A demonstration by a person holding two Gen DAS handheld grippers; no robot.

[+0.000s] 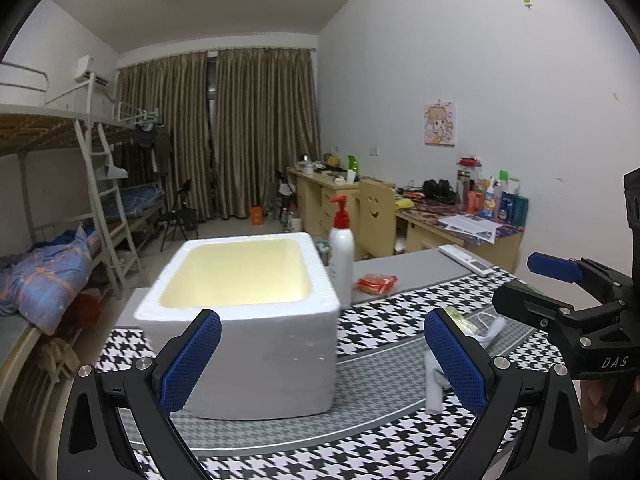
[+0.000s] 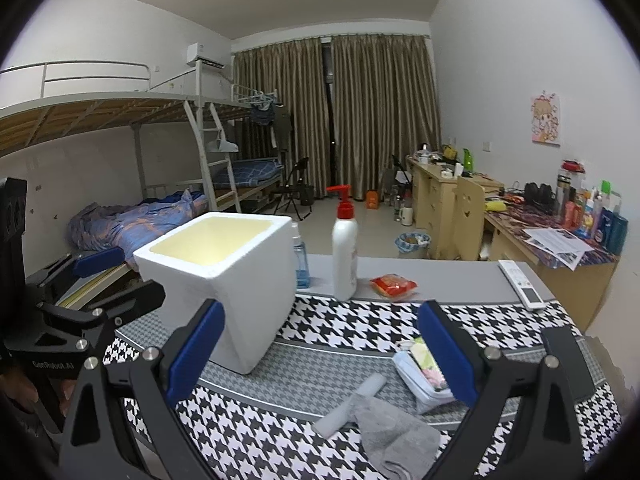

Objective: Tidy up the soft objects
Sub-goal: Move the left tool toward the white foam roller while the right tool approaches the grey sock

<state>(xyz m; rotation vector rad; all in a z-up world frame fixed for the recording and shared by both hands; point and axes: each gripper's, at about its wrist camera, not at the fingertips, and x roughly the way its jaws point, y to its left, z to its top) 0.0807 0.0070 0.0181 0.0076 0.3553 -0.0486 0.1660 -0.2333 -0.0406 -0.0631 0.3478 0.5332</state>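
White foam box [image 2: 224, 276] w/ pale yellow inside. Bench cloth [image 2: 360, 328] patterned in blk & wht houndstooth w/ grey bands. Grey sock [image 2: 396, 432]. White pump bottle [image 2: 345, 256], red top. Red packet [image 2: 394, 285]. Claw pads [image 2: 196, 354] blue.

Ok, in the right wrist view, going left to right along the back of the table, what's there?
White foam box → blue-liquid bottle → white pump bottle with red top → red snack packet → white remote control.

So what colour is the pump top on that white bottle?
Red. The pump on the white bottle shows best in the right wrist view.
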